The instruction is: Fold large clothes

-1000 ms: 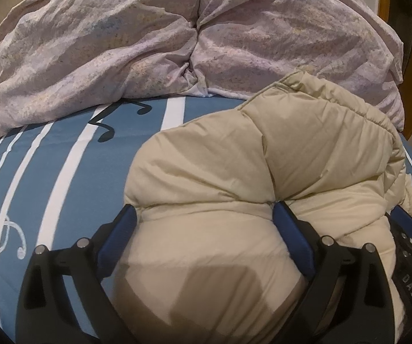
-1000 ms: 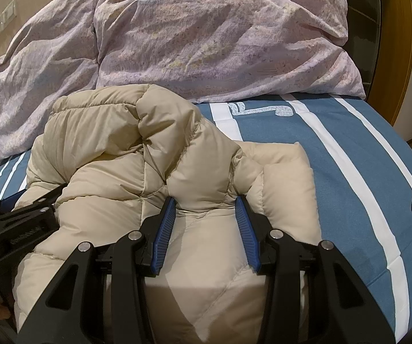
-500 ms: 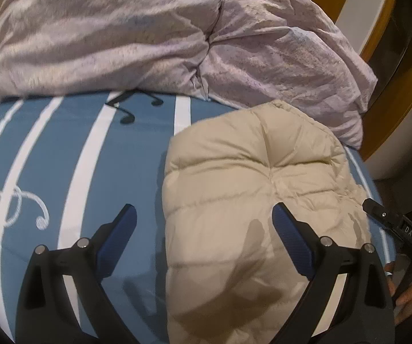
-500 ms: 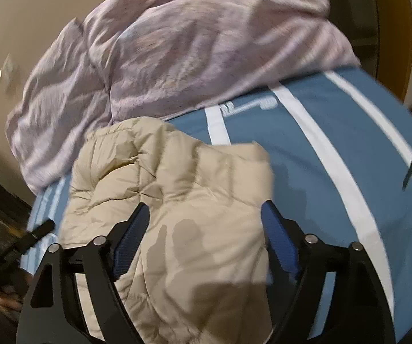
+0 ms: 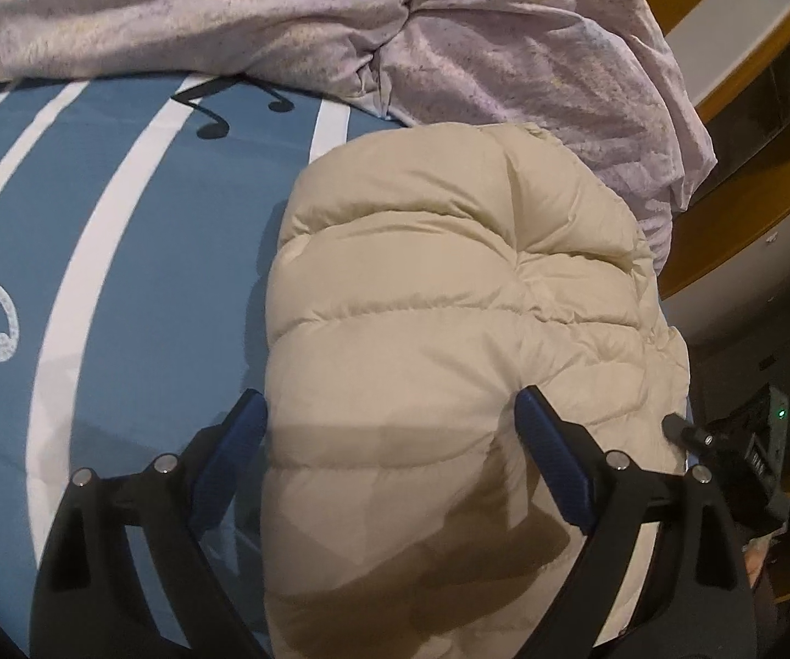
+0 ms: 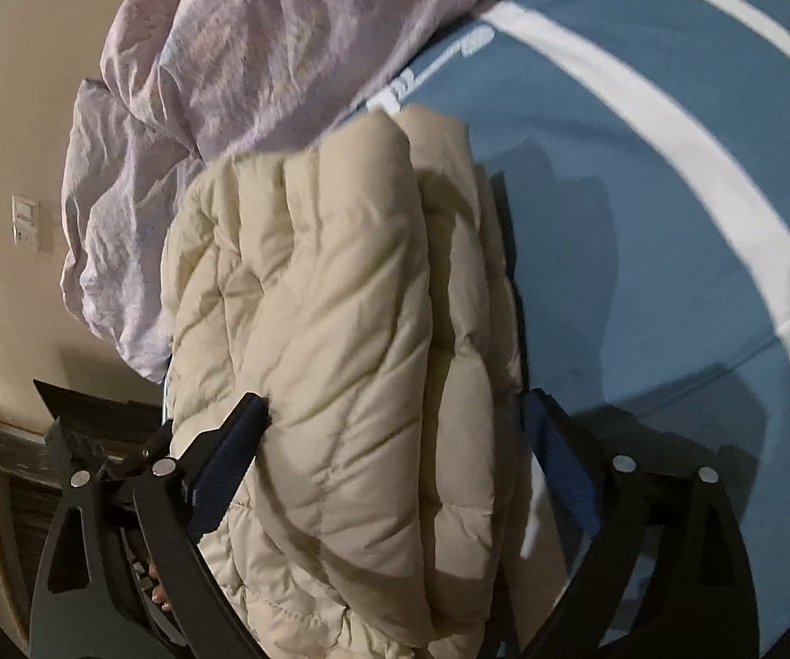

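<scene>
A rumpled lilac duvet [image 5: 340, 27] is heaped at the far end of the bed — its blue cover [image 5: 137, 285] striped white, printed with music notes [image 5: 213, 121]. A wall switch [image 6: 26, 226] sits on the beige wall.

Dim warm light, soft shadows, fisheye bending at edges, right view slightly blurred.
</scene>
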The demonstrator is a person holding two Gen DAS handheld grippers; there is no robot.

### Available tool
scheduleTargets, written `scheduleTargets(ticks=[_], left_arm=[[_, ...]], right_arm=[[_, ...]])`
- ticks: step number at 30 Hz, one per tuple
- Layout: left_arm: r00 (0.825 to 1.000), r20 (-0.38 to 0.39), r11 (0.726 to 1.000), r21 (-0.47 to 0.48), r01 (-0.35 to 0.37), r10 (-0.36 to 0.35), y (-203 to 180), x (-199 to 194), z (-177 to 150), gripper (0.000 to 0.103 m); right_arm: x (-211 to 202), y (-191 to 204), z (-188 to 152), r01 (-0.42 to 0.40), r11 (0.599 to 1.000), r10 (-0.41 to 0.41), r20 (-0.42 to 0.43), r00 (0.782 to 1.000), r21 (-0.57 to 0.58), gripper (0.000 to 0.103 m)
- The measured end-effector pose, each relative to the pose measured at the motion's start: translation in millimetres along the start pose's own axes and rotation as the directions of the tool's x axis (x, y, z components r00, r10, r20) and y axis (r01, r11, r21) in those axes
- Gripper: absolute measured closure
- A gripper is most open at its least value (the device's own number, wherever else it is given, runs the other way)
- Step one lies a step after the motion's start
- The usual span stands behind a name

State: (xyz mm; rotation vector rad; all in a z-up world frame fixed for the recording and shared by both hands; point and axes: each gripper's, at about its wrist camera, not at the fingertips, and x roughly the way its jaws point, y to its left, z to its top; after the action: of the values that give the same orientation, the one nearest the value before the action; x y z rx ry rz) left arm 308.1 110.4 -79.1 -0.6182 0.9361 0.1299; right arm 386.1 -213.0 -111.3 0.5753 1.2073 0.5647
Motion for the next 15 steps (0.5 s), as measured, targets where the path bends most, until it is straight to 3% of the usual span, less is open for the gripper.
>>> scheduleTargets(ticks=[6, 13, 15], left_arm=[[0.999, -0.025, 0.999, -0.029, 0.041, -0.042, 2.7, 10.1, 5.0, 0.009], [0.986, -0.055, 0.977, -0.159, 0.145, -0.156, 19.4, 23.4, 11.5, 0.010], [0.983, -0.053, 0.971, -0.173, 0.163, -0.175, 20.9, 23.1, 11.8, 0.018]], right_arm=[[11.1, 1.7, 3.5, -0.052, 0.999, 0.052, -0.035, 0.998, 0.005, 0.004], [26.5, 6.4, 7.1, -0.139, 0.990, 0.138, -0.092, 0.986, -0.005, 0.005], [32.5, 7.9, 7.7, -0.163, 0.987, 0.162, -0.104, 0.981, -0.003, 0.011]])
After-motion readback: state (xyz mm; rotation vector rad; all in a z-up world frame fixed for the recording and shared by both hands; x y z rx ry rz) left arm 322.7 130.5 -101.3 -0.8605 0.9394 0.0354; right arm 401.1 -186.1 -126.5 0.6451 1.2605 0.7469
